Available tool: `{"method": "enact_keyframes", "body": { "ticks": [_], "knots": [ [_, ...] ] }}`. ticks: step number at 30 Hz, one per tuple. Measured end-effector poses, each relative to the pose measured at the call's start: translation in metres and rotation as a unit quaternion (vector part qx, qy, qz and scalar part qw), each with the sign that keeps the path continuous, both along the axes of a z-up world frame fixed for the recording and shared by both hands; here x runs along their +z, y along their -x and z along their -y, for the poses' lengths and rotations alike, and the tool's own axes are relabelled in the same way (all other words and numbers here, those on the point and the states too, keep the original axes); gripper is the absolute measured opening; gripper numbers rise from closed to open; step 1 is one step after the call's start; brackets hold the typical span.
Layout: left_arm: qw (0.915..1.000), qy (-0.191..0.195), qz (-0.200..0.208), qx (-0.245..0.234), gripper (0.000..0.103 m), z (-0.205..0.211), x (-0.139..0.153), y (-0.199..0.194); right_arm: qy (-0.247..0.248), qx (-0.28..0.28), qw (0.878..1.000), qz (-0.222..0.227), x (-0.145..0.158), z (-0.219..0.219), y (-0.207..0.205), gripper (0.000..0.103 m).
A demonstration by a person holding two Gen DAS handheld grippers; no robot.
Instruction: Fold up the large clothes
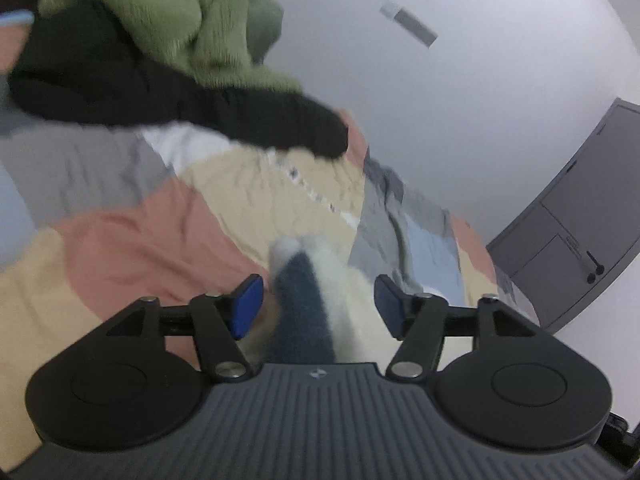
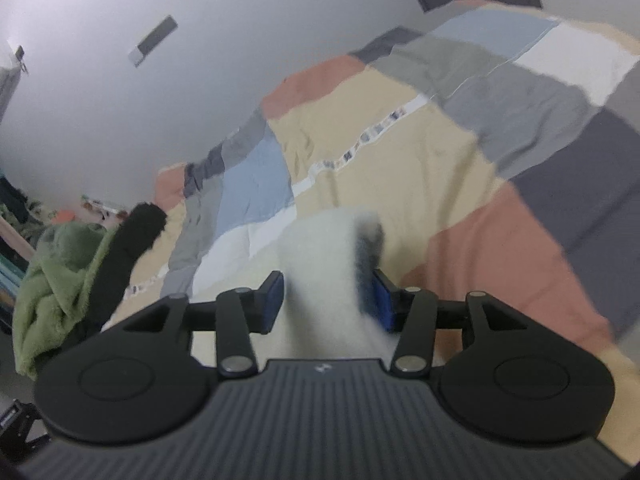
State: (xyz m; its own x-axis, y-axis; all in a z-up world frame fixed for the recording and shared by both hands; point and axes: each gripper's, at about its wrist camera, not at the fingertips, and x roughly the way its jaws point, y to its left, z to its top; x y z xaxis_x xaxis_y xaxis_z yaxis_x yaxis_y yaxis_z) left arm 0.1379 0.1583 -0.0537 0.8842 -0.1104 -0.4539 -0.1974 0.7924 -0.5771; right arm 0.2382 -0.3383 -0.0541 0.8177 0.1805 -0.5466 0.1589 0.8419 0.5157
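A fluffy white garment with a dark teal band [image 1: 308, 300] lies between the blue pads of my left gripper [image 1: 318, 304]; the jaws stand wide apart and the cloth does not look pinched. In the right wrist view the same white and teal garment [image 2: 324, 264] fills the gap of my right gripper [image 2: 328, 300], whose pads [image 2: 382, 300] press against it. A green fleece garment [image 1: 168, 12] and a black garment [image 1: 160, 92] lie heaped on the bed; they also show in the right wrist view, the green one [image 2: 60, 280] and the black one [image 2: 128, 248].
A patchwork bedspread [image 1: 132, 240] in peach, beige, grey and blue covers the bed, also in the right wrist view [image 2: 440, 140]. A white wall [image 1: 440, 100] stands behind it. A grey door or cabinet [image 1: 580, 216] is at the right.
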Motion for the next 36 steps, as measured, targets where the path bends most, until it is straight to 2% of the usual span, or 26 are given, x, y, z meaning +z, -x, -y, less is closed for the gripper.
{"method": "enact_keyframes", "body": {
  "ticks": [3, 5, 11, 13, 16, 19, 21, 23, 26, 28, 30, 33, 36],
  "knots": [
    [0.9996, 0.027, 0.009, -0.008, 0.069, -0.002, 0.006, 0.02, -0.039, -0.01, 0.999, 0.014, 0.007, 0.011, 0.024, 0.052],
    [0.998, 0.059, 0.011, -0.022, 0.07, 0.0, 0.006, 0.032, -0.064, -0.011, 0.998, 0.022, 0.01, 0.016, 0.039, 0.062],
    [0.9838, 0.164, -0.008, -0.073, 0.075, 0.025, -0.014, 0.055, -0.182, -0.003, 0.983, 0.005, -0.004, 0.026, 0.062, 0.065],
    [0.9771, 0.198, -0.024, -0.074, 0.078, 0.031, -0.025, 0.055, -0.204, -0.006, 0.979, -0.004, -0.01, 0.027, 0.068, 0.068],
    [0.9641, 0.253, -0.054, -0.061, 0.085, 0.034, -0.048, 0.05, -0.239, -0.007, 0.971, -0.022, -0.023, 0.025, 0.07, 0.09],
    [0.9439, 0.317, -0.083, -0.043, 0.09, 0.033, -0.074, 0.044, -0.279, 0.0, 0.959, -0.043, -0.038, 0.019, 0.065, 0.092],
    [0.9331, 0.346, -0.093, -0.028, 0.092, 0.031, -0.088, 0.04, -0.299, 0.013, 0.953, -0.058, -0.048, 0.013, 0.059, 0.092],
    [0.9258, 0.366, -0.092, -0.015, 0.093, 0.031, -0.098, 0.037, -0.317, 0.017, 0.946, -0.072, -0.059, 0.005, 0.053, 0.092],
    [0.9134, 0.398, -0.082, 0.016, 0.093, 0.025, -0.112, 0.038, -0.32, 0.006, 0.944, -0.084, -0.069, -0.003, 0.041, 0.091],
    [0.9119, 0.403, -0.072, 0.022, 0.093, 0.023, -0.116, 0.033, -0.314, -0.012, 0.946, -0.085, -0.074, -0.004, 0.033, 0.092],
    [0.9102, 0.408, -0.066, 0.021, 0.094, 0.023, -0.119, 0.027, -0.321, -0.033, 0.942, -0.088, -0.08, -0.002, 0.025, 0.092],
    [0.9048, 0.423, -0.044, 0.024, 0.094, 0.016, -0.118, 0.027, -0.345, -0.038, 0.935, -0.076, -0.084, -0.001, 0.016, 0.093],
    [0.9064, 0.422, -0.024, 0.014, 0.094, 0.014, -0.114, 0.028, -0.344, -0.026, 0.937, -0.054, -0.075, -0.003, 0.015, 0.093]
  ]
}}
